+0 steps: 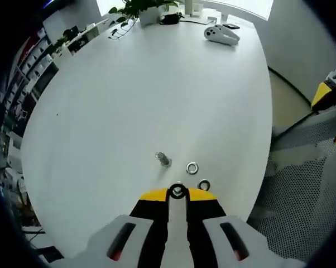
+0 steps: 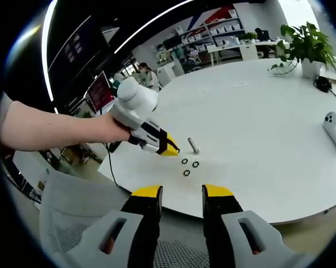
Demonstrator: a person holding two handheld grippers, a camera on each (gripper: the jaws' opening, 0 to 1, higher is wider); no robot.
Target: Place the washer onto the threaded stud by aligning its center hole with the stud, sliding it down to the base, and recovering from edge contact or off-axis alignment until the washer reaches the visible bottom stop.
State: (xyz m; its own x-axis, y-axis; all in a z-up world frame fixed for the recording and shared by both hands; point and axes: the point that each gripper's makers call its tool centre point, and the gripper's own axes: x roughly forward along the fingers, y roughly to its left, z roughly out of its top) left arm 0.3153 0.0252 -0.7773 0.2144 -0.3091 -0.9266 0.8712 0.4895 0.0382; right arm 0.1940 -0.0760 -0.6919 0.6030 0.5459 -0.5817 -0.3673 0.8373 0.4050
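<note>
Gripping one washer [image 1: 177, 192] in the closed left gripper [image 1: 177, 195] (stud [image 1: 163, 159] standing just ahead on the white table [image 1: 129, 100]), two washers [image 1: 192, 167] lying beside; hovering open and empty, the right gripper [image 2: 182, 192].

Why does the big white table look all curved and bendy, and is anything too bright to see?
In the left gripper view the fisheye lens bows the white table into a dome, and the window strip at the top glares white. In the right gripper view the table edge curves too, a ceiling light streaks bright, and the washers and stud stay sharp with soft shadows.
</note>
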